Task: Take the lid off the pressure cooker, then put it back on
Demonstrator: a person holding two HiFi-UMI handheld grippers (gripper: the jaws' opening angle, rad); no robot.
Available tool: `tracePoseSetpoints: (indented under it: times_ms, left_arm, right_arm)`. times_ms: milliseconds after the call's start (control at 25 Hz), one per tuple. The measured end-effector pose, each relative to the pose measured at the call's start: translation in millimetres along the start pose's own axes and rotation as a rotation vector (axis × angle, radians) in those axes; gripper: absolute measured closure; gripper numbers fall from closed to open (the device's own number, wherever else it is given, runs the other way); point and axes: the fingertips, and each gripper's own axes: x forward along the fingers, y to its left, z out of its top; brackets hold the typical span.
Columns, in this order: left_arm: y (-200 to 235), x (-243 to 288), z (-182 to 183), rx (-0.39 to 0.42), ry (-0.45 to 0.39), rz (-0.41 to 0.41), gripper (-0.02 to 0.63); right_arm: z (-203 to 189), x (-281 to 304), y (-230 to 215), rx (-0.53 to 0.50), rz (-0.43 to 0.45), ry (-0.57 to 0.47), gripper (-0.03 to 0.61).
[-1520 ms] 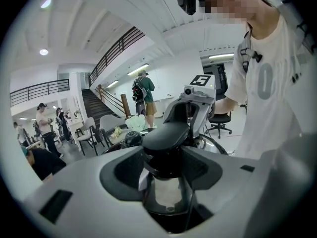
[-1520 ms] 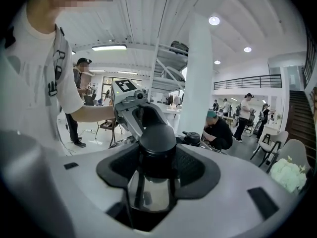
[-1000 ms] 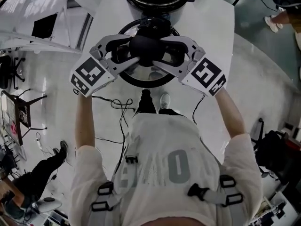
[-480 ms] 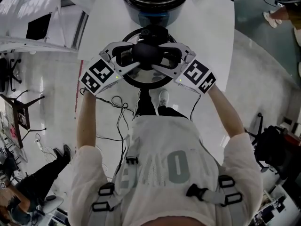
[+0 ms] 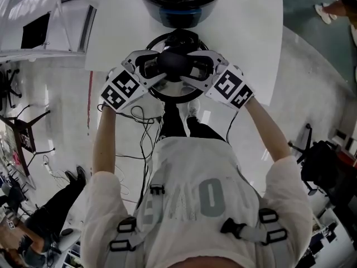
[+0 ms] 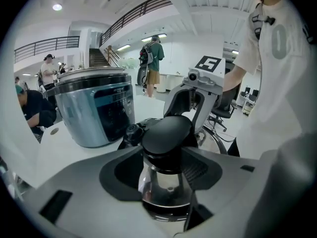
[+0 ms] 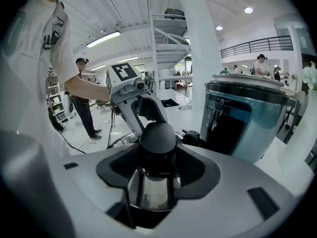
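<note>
the left gripper is clamping the black knob from its own side; the glass lid is being held level at the near edge of the table, just in front of the open pressure cooker; the right gripper is pinching the same knob from the opposite side, probably sharing the weight and stopping any tipping.

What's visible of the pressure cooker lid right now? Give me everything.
The lid is round and dark-rimmed, with a shiny reflective top, a black domed knob at its centre and a black valve fitting on its far side. It is off the cooker, roughly level, at the table's near edge. The left gripper and right gripper clamp the knob from opposite sides. Whether it touches the table is unclear.
</note>
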Motion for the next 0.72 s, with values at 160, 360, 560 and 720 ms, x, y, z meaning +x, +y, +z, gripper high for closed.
tracePoseSetpoints:
  times_ms: [160, 360, 560, 720]
  left_arm:
    - [1, 11, -9, -0.004, 0.019, -0.004, 0.382]
    - [-4, 20, -18, 0.028, 0.055, -0.002, 0.382]
    - [-10, 27, -25, -0.039, 0.028, -0.021, 0.385]
    - [-9, 27, -26, -0.061, 0.003, -0.004, 0.385]
  right_arm:
    - [-13, 6, -3, 0.018, 0.001, 0.015, 0.341]
    - [-28, 10, -1, -0.035, -0.002, 0.068, 0.339]
    - [-38, 12, 3, -0.025, 0.0, 0.07, 0.339]
    - [-38, 12, 2, -0.021, -0.003, 0.057, 0.337]
